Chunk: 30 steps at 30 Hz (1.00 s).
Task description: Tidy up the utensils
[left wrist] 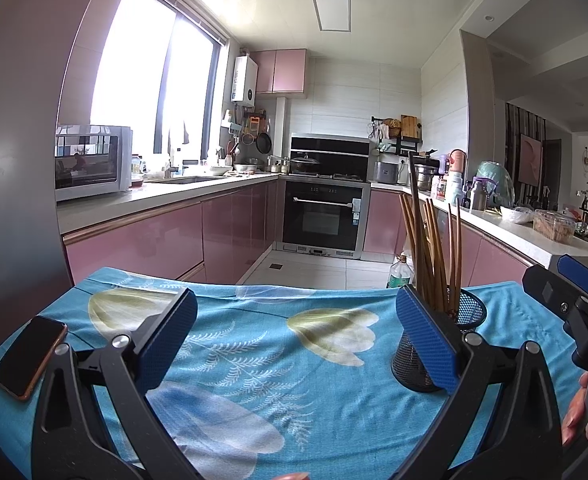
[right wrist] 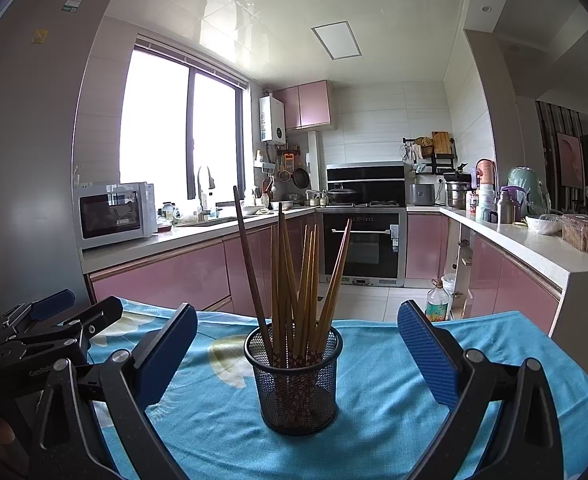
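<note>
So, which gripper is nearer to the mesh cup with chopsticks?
Right. The right gripper is centred on the mesh cup; the left gripper points beside it, the cup by its right finger.

Both wrist views low over the worktop [left wrist: 254, 360], facing the kitchen, right view nearest, sharing the chopstick holder [right wrist: 294, 384].

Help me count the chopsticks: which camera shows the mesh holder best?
The right wrist view: the mesh holder stands centred and unobstructed between the open right gripper, its chopsticks fanned apart. In the left wrist view, the left gripper partly hides it.
</note>
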Each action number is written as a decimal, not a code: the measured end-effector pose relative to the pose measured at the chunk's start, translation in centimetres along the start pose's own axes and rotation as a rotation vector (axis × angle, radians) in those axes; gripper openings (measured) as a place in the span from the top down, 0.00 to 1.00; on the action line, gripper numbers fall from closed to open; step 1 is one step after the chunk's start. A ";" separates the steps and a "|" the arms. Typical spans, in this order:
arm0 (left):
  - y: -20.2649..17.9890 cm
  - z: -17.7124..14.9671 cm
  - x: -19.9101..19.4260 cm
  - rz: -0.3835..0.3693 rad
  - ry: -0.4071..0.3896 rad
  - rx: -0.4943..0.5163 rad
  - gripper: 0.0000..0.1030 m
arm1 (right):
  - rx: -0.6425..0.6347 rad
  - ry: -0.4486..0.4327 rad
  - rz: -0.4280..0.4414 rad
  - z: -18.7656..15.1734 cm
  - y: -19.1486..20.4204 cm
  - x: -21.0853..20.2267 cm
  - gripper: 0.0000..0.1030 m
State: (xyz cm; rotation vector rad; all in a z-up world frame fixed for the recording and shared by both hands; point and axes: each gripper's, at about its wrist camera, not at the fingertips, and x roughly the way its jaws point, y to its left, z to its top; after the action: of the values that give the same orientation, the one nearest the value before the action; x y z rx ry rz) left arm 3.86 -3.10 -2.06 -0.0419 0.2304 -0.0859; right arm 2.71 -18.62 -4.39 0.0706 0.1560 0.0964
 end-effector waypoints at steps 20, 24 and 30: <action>-0.1 0.0 0.1 0.000 0.000 0.001 0.05 | 0.001 -0.001 -0.001 0.1 0.0 0.0 0.05; -0.2 0.0 0.1 0.001 -0.001 0.002 0.05 | -0.002 0.000 0.000 0.1 0.0 0.0 0.05; -0.2 0.0 0.1 0.000 0.000 0.002 0.05 | 0.000 -0.001 0.002 0.2 0.0 0.0 0.05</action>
State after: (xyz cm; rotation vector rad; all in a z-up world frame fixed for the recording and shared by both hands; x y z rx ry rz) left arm 3.94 -3.28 -2.04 -0.0403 0.2304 -0.0864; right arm 2.79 -18.65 -4.18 0.0707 0.1546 0.0979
